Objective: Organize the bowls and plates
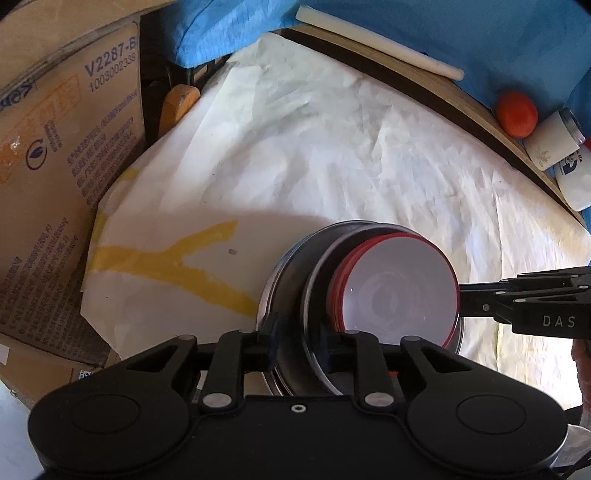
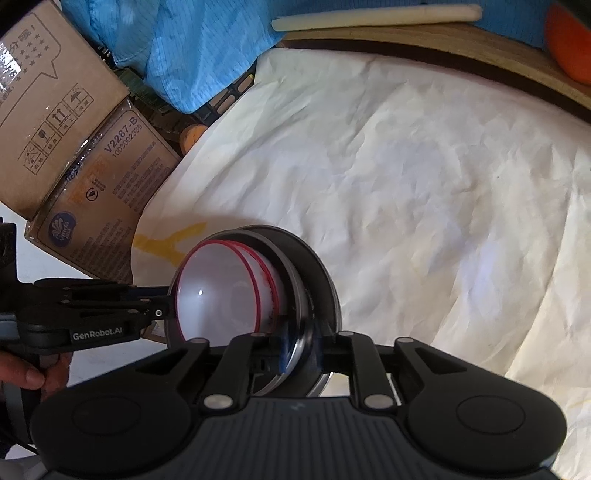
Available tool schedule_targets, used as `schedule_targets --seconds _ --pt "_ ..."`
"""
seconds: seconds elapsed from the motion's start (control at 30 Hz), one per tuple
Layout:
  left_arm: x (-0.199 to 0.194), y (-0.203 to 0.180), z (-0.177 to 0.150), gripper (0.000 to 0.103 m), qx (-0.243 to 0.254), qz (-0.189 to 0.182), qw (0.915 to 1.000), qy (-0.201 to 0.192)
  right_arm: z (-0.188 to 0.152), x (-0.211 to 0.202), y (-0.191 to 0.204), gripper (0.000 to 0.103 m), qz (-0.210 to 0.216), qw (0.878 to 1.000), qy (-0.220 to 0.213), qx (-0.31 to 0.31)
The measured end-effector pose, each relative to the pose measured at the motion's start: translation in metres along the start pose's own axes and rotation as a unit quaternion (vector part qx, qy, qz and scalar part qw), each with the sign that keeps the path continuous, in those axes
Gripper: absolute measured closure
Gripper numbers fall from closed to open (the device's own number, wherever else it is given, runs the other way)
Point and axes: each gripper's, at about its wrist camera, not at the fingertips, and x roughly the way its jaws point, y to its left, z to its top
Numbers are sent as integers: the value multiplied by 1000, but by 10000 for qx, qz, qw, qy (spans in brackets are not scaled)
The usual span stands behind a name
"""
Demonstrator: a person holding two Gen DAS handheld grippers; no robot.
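A stack of dark metal plates point(image 1: 291, 280) carries nested white bowls with red rims point(image 1: 399, 291). The stack is held between both grippers above the white cloth. My left gripper point(image 1: 295, 341) is shut on the near rim of the plates. My right gripper point(image 2: 301, 349) is shut on the opposite plate rim point(image 2: 317, 280); it also shows in the left wrist view point(image 1: 480, 299) reaching in from the right. The bowls point(image 2: 221, 291) sit tilted in the right wrist view. The left gripper point(image 2: 162, 306) enters that view from the left.
A crumpled white cloth point(image 1: 332, 147) with a yellow mark point(image 1: 177, 266) covers the table. Cardboard boxes point(image 1: 55, 184) stand at the left. Blue fabric point(image 1: 406, 29), a white rod point(image 1: 376, 44), an orange fruit point(image 1: 516, 113) and white jars point(image 1: 554, 138) lie along the wooden far edge point(image 1: 461, 99).
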Motion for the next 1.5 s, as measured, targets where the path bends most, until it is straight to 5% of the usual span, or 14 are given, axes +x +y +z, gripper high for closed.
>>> schedule_targets --seconds 0.63,1.5 --pt "-23 11 -5 26 141 147 9976 -660 -17 -20 7 46 -477 9964 -671 -182" --pt "-64 -23 -65 7 121 238 9804 -1954 -82 -70 15 13 -140 9783 -1991 -562"
